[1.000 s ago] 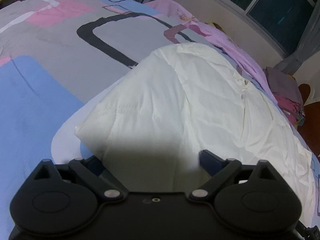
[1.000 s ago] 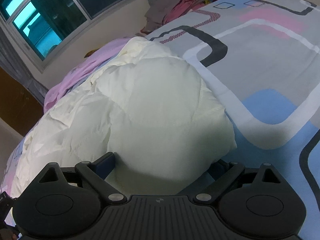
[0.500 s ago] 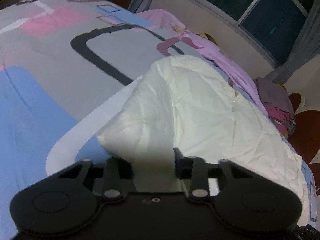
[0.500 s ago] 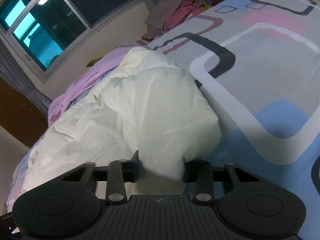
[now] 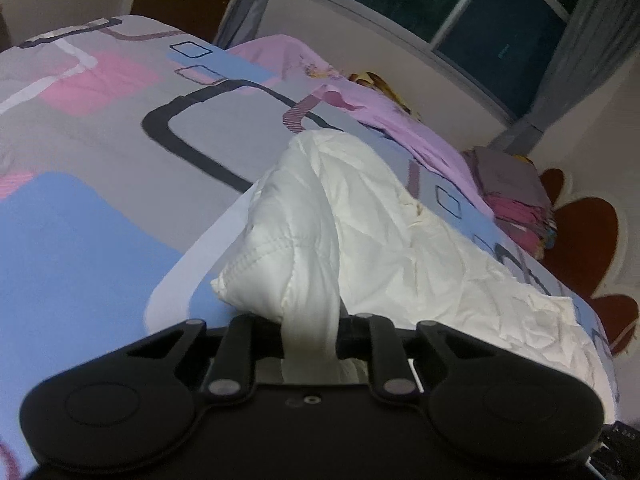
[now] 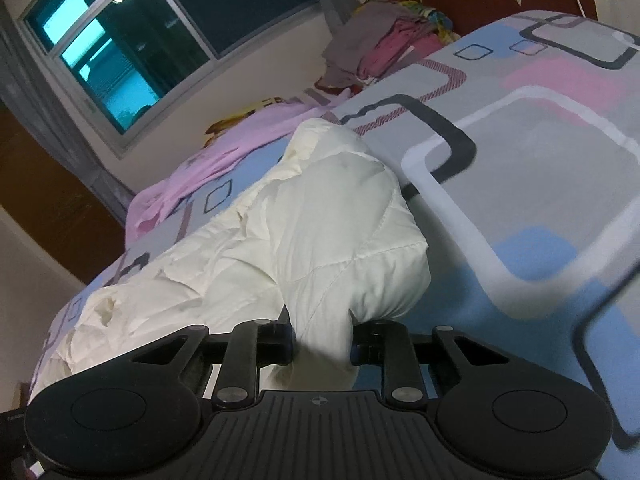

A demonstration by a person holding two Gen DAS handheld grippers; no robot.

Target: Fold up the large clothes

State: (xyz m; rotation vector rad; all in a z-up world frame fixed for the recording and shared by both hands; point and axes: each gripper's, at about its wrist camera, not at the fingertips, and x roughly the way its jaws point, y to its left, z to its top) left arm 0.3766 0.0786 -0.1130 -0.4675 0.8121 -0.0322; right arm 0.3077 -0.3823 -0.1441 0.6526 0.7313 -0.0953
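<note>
A large cream quilted garment [image 5: 360, 232] lies across a bed with a grey, blue and pink patterned cover [image 5: 100, 128]. My left gripper [image 5: 310, 336] is shut on one bunched corner of the garment and holds it lifted off the bed. My right gripper [image 6: 322, 344] is shut on the other bunched corner of the same cream garment [image 6: 320, 224], also raised. The fabric hangs between both jaws and drapes back onto the bed. The fingertips are hidden in the cloth.
A lilac garment [image 5: 360, 104] lies along the bed's far edge under a window [image 5: 460, 12]. A stack of folded pink and grey clothes [image 6: 380, 48] sits near the headboard [image 5: 580, 232]. The patterned bed cover [image 6: 540, 140] spreads beside the garment.
Both grippers went from open around the garment's edge to shut on it. They then lifted the two corners up, and the fabric now bunches and hangs from the jaws.
</note>
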